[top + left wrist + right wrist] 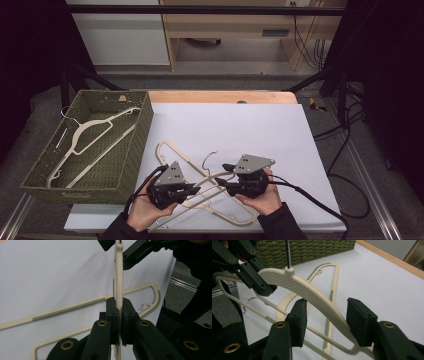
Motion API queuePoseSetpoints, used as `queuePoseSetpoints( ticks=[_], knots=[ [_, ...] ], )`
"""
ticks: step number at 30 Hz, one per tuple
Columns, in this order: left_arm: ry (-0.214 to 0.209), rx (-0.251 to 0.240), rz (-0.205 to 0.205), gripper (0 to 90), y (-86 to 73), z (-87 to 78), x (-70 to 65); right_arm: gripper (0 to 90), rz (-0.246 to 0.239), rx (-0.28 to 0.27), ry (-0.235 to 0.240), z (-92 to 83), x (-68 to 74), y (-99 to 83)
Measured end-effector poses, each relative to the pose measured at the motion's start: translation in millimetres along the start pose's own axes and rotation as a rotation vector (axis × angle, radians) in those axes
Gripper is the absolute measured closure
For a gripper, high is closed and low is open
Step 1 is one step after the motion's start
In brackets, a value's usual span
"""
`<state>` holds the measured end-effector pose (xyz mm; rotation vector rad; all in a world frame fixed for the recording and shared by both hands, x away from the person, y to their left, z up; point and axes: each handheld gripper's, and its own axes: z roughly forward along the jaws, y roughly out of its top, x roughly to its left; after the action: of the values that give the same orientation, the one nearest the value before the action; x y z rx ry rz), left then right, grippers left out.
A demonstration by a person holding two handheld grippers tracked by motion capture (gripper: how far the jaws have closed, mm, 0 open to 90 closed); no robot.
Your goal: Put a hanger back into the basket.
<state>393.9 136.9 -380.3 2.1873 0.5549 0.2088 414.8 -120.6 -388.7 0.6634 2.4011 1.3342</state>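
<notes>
A cream plastic hanger (pixel 210 179) with a metal hook is held a little above the white sheet, between my two grippers. My left gripper (pixel 119 305) is shut on one arm of it, its pads pressed against the thin edge of the hanger (pixel 118 272). My right gripper (pixel 325 307) is open: the textured shoulder of the hanger (pixel 312 293) passes between its jaws with a gap on both sides. In the high view the left gripper (pixel 197 190) and the right gripper (pixel 220 181) face each other near the front edge. A second cream hanger (pixel 175 152) lies flat beneath.
A green woven basket (pixel 135 150) stands at the left with another cream hanger (pixel 95 135) inside. The white sheet (pixel 240 130) covers the table. Cables trail off to the right, and dark frame bars stand at the sides.
</notes>
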Motion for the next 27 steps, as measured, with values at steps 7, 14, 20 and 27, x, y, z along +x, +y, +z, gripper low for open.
queuePoseSetpoints(
  ticks=[7,14,20,27],
  knots=[
    [0.049,-0.023,-0.035,86.5,-0.9,-10.9,5.9,42.2,0.047,-0.090,-0.021,-26.3,-12.5,-2.1],
    [0.113,-0.053,-0.038,86.5,0.3,-25.5,8.1,30.8,0.142,-0.149,-0.072,-44.6,-31.3,-15.7],
    [0.156,-0.092,-0.063,86.5,1.0,-41.3,13.1,19.8,0.201,-0.187,-0.117,-57.1,-46.4,-30.9],
    [0.192,-0.142,-0.044,86.4,7.7,-63.8,17.4,10.3,0.275,-0.210,-0.189,-68.8,-62.2,-45.5]
  ],
)
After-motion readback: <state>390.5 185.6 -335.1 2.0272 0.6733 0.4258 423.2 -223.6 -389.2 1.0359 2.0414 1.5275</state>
